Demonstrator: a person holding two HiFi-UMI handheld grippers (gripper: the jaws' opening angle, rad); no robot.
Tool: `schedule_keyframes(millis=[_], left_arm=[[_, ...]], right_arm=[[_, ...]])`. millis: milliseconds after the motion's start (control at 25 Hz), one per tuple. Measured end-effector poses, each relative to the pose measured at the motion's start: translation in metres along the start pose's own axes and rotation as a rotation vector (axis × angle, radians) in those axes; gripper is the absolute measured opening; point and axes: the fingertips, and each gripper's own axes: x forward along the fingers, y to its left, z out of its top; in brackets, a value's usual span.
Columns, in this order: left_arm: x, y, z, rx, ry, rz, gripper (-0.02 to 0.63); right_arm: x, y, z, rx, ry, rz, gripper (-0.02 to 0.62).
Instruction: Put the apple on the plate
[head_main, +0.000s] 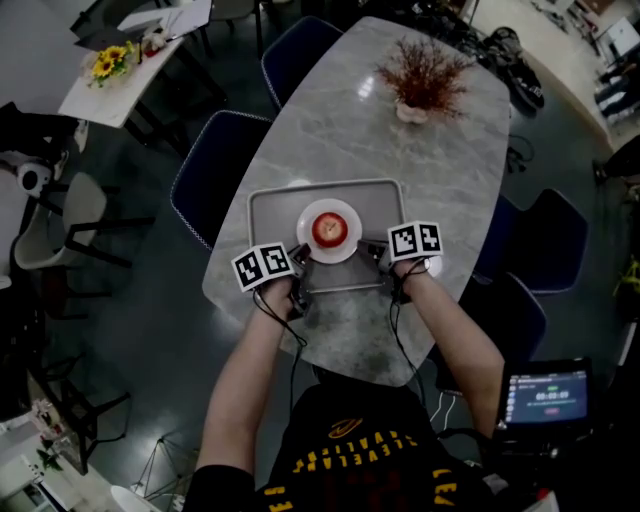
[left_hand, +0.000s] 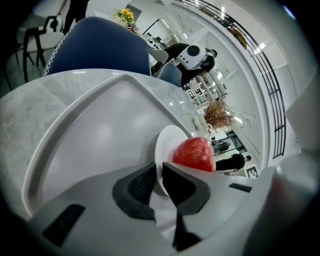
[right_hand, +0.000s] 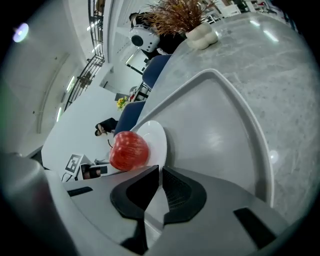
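Observation:
A red apple (head_main: 328, 229) lies on a small white plate (head_main: 350, 246), which stands in a grey tray (head_main: 275, 205) on the marble table (head_main: 430, 165). My left gripper (head_main: 300, 262) is at the tray's near left corner and my right gripper (head_main: 382, 256) at its near right corner. Each is shut on the tray's near rim. In the left gripper view the apple (left_hand: 195, 154) and plate (left_hand: 164, 144) show just past the narrow-set jaws of the left gripper (left_hand: 159, 176), with the tray (left_hand: 100, 135) spreading ahead. The right gripper view mirrors it: apple (right_hand: 129, 150), plate (right_hand: 157, 136), tray (right_hand: 215, 125), right gripper (right_hand: 160, 178).
A dried plant in a white vase (head_main: 424, 82) stands at the table's far end. Blue chairs (head_main: 215, 170) line the table's left side, and another (head_main: 535, 250) is on the right. A lit screen (head_main: 545, 395) sits at lower right, beside the person.

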Motion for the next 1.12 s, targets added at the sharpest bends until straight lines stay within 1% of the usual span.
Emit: schedule_keyframes(millis=[160,280,360,400,480,560,680,800,920,1000,1120], left_arm=[[0.003,0.005,-0.003,0.069,0.036,0.056,0.038],[0.007,0.006,-0.004,0.116,0.048,0.08,0.042],[0.008,0.006,-0.002,0.166,0.05,0.106,0.049],[0.007,0.007,0.0,0.203,0.046,0.127,0.057],[0.004,0.007,0.006,0.291,0.024,0.174,0.066],[-0.002,0.008,0.014,0.372,-0.019,0.214,0.067],[-0.015,0.004,0.024,0.466,-0.102,0.225,0.066],[-0.032,-0.007,0.019,0.546,-0.156,0.212,0.066],[-0.063,-0.022,0.006,0.606,-0.203,0.199,0.066],[-0.085,-0.035,0.0,0.662,-0.255,0.184,0.066],[-0.115,-0.051,-0.009,0.792,-0.351,0.182,0.066]], right_arm=[[0.004,-0.001,-0.005,-0.093,0.056,-0.054,0.026],[0.005,-0.003,-0.006,-0.159,0.079,-0.087,0.026],[0.005,-0.002,-0.004,-0.206,0.081,-0.11,0.026],[0.004,-0.003,-0.002,-0.237,0.079,-0.126,0.026],[0.001,-0.005,0.001,-0.313,0.07,-0.169,0.026],[-0.004,-0.006,0.004,-0.382,0.049,-0.201,0.026],[-0.016,-0.002,0.011,-0.467,-0.024,-0.226,0.026],[-0.033,0.013,0.011,-0.553,-0.113,-0.216,0.026],[-0.056,0.047,0.0,-0.673,-0.185,-0.202,0.026],[-0.068,0.075,-0.013,-0.747,-0.222,-0.155,0.026],[-0.079,0.109,-0.035,-0.786,-0.262,-0.074,0.025]])
